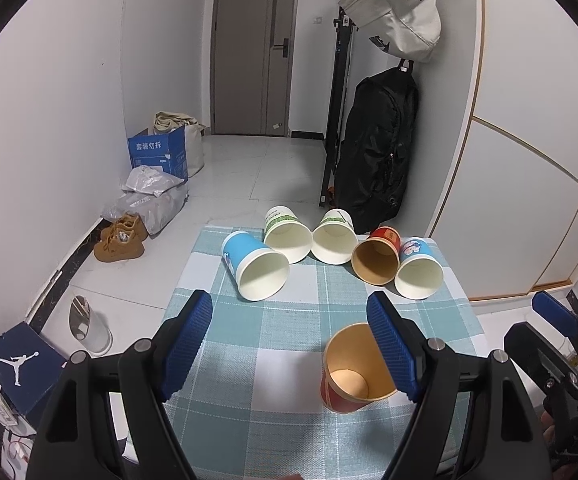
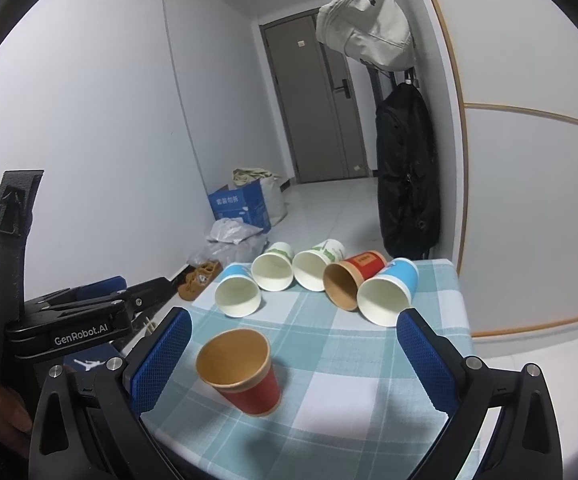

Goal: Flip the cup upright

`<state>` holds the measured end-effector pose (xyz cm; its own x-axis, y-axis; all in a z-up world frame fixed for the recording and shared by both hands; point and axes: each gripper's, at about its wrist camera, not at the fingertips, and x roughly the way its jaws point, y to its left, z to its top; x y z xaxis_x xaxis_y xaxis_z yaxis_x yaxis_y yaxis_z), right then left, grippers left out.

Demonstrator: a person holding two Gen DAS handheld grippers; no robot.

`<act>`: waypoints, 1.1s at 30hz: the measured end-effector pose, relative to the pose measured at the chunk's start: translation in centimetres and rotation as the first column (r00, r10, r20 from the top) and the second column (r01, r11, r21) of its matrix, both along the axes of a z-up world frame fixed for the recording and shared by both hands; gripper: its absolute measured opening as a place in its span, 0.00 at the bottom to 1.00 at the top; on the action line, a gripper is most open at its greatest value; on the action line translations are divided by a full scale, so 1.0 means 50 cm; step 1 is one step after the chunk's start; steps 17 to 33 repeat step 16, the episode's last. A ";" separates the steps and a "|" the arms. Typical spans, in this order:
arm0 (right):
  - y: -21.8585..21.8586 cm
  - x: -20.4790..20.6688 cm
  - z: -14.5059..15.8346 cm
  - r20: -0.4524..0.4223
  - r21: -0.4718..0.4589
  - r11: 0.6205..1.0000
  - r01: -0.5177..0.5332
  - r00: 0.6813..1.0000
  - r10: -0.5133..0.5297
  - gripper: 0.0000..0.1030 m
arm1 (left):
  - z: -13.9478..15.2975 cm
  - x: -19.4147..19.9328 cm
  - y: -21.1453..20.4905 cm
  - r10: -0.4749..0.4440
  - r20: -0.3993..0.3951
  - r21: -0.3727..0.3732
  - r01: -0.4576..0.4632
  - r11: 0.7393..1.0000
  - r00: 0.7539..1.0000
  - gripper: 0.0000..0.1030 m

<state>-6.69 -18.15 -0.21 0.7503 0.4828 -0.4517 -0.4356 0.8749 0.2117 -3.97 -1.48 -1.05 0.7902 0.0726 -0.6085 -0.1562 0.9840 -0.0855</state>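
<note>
A red paper cup point(image 1: 353, 376) point(image 2: 243, 372) stands upright on the checked tablecloth point(image 1: 289, 328) point(image 2: 329, 360), near the front. Several more cups lie on their sides in a row at the far end: a blue one point(image 1: 255, 266) point(image 2: 237, 291), two white-green ones point(image 1: 287, 234) point(image 1: 333, 238), a red one point(image 1: 376, 256) point(image 2: 351, 280) and another blue one point(image 1: 419, 268) point(image 2: 387, 292). My left gripper point(image 1: 289, 344) is open and empty; its right finger sits by the upright cup's rim. My right gripper point(image 2: 293, 360) is open and empty, with the upright cup between its fingers.
The small table ends just beyond the cup row. On the floor to the left are brown shoes point(image 1: 123, 238), plastic bags point(image 1: 151, 196), a blue box point(image 1: 159, 152) and a Jordan shoebox point(image 1: 19, 364). A black bag point(image 1: 377, 152) hangs at the right wall.
</note>
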 end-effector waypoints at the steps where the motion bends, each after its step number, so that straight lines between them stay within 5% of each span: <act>1: 0.000 0.000 0.000 -0.001 0.001 1.000 0.001 1.000 -0.001 1.00 | -0.001 0.000 -0.001 -0.002 -0.001 0.000 0.002 1.000 1.000 0.74; 33: 0.001 0.008 -0.005 -0.032 -0.016 1.000 0.004 0.999 -0.005 1.00 | 0.005 -0.008 -0.009 -0.010 0.017 0.031 0.009 0.999 1.000 0.74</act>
